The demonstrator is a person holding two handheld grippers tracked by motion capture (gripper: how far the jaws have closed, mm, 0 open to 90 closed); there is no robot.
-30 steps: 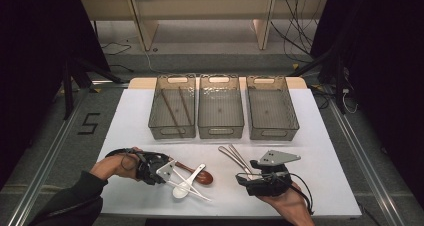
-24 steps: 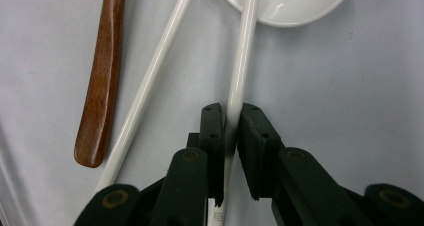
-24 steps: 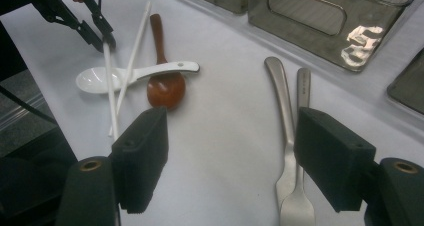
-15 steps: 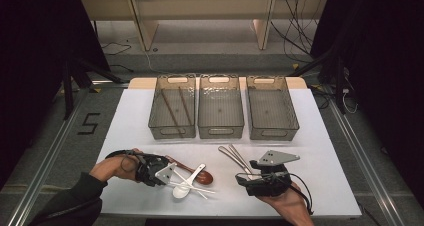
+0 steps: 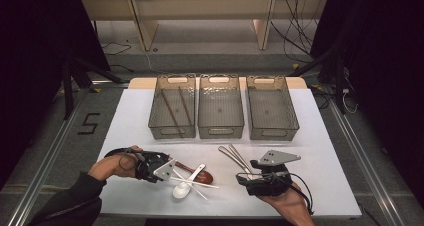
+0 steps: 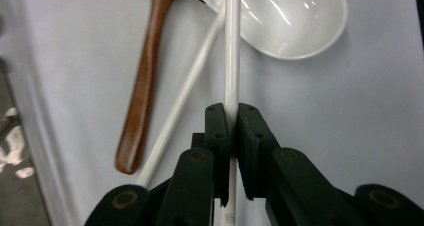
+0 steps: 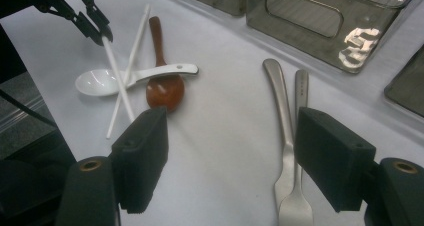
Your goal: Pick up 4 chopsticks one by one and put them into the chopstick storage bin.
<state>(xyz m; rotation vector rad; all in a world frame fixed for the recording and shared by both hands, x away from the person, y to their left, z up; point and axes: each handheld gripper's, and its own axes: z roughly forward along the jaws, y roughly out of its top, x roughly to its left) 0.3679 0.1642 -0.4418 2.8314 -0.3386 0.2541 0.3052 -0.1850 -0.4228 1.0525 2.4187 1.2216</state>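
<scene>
My left gripper (image 6: pixel 231 111) is shut on a white chopstick (image 6: pixel 232 51), which runs straight out between its pads over the table. A second white chopstick (image 6: pixel 190 86) crosses it at an angle. Beyond lie a white ceramic spoon (image 6: pixel 295 21) and a brown wooden spoon (image 6: pixel 145 81). In the high view the left gripper (image 5: pixel 167 172) is at the front left beside that pile. My right gripper (image 7: pixel 230 151) stands open low over the table, with two metal forks (image 7: pixel 287 131) lying by its right jaw. From the right gripper view, the left gripper (image 7: pixel 95 23) pinches the white chopstick (image 7: pixel 117 76).
Three grey mesh bins stand in a row at the back: the left bin (image 5: pixel 155 128) holds brown chopsticks (image 5: pixel 175 108), then come the middle bin (image 5: pixel 220 131) and the right bin (image 5: pixel 295 121). The white table's front edge (image 5: pixel 225 217) is close to both hands.
The left gripper has edged slightly to the right at the white chopsticks. The right gripper and the utensils have stayed where they were.
</scene>
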